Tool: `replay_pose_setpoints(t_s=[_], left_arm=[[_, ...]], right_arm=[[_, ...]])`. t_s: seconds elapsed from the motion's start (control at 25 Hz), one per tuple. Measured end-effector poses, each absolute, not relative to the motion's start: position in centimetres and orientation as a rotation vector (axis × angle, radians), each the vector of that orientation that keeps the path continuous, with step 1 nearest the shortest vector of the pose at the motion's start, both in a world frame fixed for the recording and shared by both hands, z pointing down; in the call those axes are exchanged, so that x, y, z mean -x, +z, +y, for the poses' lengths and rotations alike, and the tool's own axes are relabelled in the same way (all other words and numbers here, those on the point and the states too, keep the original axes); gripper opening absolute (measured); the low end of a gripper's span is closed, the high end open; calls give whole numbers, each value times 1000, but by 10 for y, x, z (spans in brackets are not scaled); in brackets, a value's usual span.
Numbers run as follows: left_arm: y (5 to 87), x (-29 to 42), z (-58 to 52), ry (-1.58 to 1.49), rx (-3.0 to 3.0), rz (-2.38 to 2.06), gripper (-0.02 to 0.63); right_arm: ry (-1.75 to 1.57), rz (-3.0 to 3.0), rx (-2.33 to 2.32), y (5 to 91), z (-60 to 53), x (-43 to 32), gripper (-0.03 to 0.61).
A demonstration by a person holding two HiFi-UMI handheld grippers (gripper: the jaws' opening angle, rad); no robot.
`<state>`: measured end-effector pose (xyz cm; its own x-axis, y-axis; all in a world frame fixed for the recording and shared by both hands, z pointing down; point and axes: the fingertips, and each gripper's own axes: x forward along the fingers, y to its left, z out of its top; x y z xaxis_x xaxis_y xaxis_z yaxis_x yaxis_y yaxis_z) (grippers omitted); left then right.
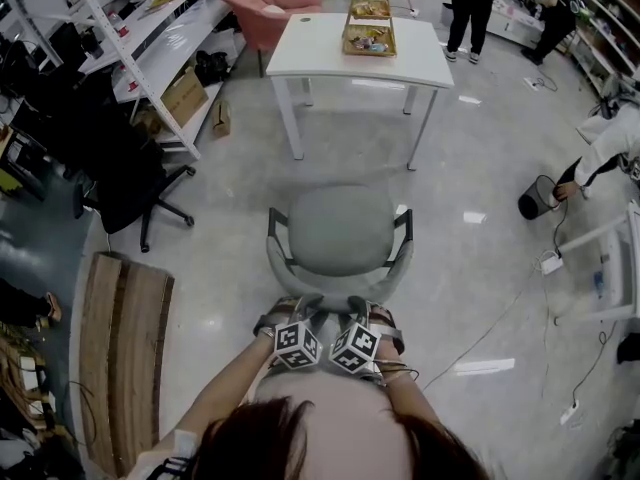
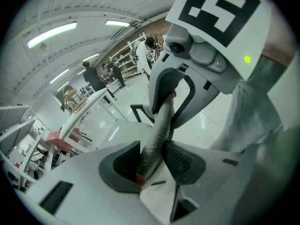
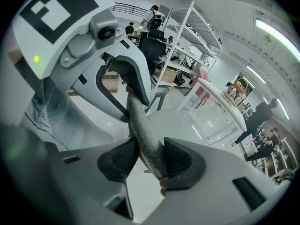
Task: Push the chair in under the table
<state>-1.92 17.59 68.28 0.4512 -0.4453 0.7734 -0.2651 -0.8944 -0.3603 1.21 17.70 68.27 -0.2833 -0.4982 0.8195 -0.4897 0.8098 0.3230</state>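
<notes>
1. Chair, grey and padded, is being pictured on open floor. It is being faced toward the white table but is standing well apart from it, with no part yet being tucked under the top.
2. Its backrest rim is being clamped by the left gripper and the right gripper. Each pair of jaws is being closed onto the fabric edge, pads pressing on both faces, and the two grips are being taken just beside each other at the middle.
3. With both grips being kept so near the centre, little steering leverage is being given. The seat is being judged likely to veer or swivel if the push is being applied unevenly.
4. Only a narrow strip of soft rim is being pinched, so a slip off the pads is being judged possible if force is being directed downward rather than forward.
5. The armrests are being aimed at the gap between the table legs, which looks a close fit. A sideways drift could be sending one into a leg.
6. Such a knock would be jolting the basket being carried on the tabletop.
</notes>
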Motion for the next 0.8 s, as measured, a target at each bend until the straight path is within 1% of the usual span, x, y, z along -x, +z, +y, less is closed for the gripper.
replay_pose_setpoints(t_s=[0.32,0.8], left_arm=[[684,10,144,-1408,2507,647,158],[689,23,90,-1421,2500,660,164]], right_arm=[[-23,-1926,-752,685,144,-21,178],[-44,-1940,-761,687,93,-8,178]])
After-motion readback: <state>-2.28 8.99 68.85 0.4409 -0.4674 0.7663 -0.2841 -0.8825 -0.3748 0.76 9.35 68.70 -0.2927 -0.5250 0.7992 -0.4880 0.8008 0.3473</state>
